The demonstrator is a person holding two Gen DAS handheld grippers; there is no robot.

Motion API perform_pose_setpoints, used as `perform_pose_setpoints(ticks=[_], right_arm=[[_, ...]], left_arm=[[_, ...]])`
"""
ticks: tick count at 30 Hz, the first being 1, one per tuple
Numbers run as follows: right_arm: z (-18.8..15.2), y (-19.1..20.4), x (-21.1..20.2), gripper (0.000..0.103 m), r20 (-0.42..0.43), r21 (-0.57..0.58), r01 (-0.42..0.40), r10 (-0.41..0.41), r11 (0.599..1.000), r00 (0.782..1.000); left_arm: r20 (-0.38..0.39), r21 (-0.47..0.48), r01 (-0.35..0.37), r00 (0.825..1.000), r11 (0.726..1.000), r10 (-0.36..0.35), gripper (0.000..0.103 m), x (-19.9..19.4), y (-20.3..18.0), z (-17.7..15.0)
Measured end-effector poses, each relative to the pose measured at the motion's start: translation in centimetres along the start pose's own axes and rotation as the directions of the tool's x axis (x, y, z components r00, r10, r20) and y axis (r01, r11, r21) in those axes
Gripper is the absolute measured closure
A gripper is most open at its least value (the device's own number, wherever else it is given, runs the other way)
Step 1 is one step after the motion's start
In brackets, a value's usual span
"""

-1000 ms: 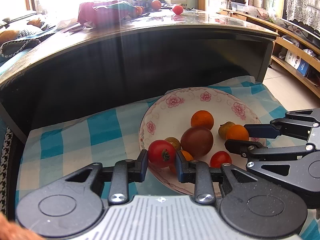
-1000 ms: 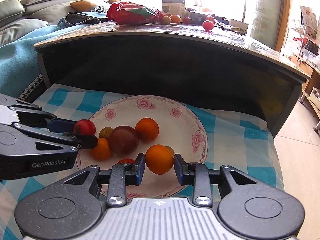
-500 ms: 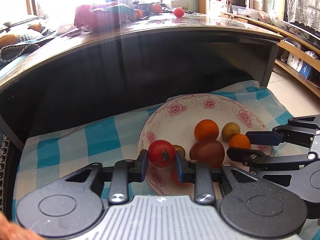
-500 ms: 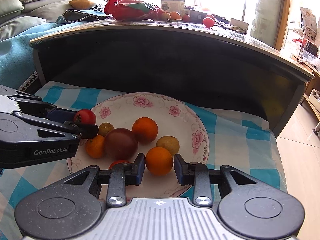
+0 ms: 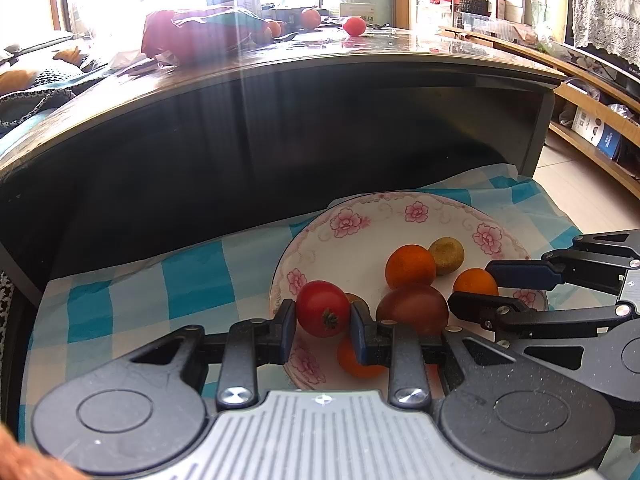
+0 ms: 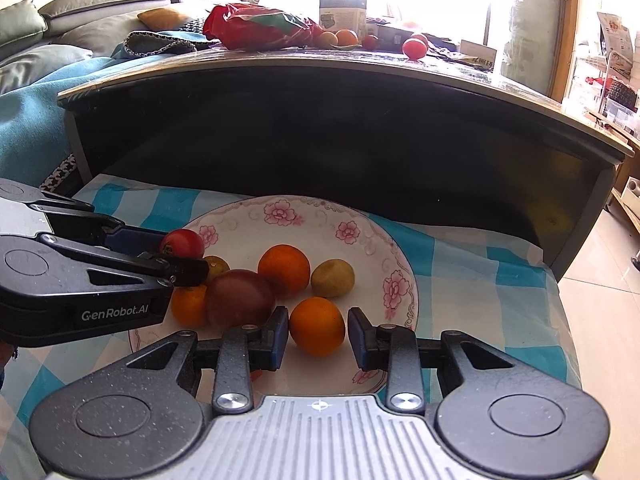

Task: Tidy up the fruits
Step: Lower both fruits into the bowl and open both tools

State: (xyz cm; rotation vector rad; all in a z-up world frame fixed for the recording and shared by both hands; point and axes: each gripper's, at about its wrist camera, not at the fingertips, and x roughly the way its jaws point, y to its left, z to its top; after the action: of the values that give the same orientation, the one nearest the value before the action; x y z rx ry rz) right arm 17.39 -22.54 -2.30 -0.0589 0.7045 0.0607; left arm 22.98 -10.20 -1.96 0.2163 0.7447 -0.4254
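Tomato (image 5: 322, 308) clamped in left hand-held gripper (image 5: 323, 330), stem end facing camera; right hand-held gripper (image 6: 317, 338) open around orange (image 6: 317, 325).

Checked cloth (image 6: 460, 256): blue and white, spread under and ahead of the gripper.
Dark table (image 6: 360, 92): low, glossy top, straight ahead beyond the cloth.
Red bag (image 6: 260, 28): on the table top, far ahead and left.
Box (image 6: 342, 4): upright behind the bag.
Sofa cushions (image 6: 80, 8): far left.
Wooden shelf (image 5: 592, 112): far right.
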Motion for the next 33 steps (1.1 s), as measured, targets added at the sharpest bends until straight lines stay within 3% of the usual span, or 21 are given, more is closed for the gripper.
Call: perform_pose_setpoints(ticks=[33], right_arm=[[0.7, -0.4, -1.6, 0.072, 0.033, 0.039, 0.007, -0.008, 0.999, 0.999]], left_arm=[[0.038, 0.029, -0.020, 0.999, 0.999, 0.019, 0.053, -2.2, -1.0, 1.0]])
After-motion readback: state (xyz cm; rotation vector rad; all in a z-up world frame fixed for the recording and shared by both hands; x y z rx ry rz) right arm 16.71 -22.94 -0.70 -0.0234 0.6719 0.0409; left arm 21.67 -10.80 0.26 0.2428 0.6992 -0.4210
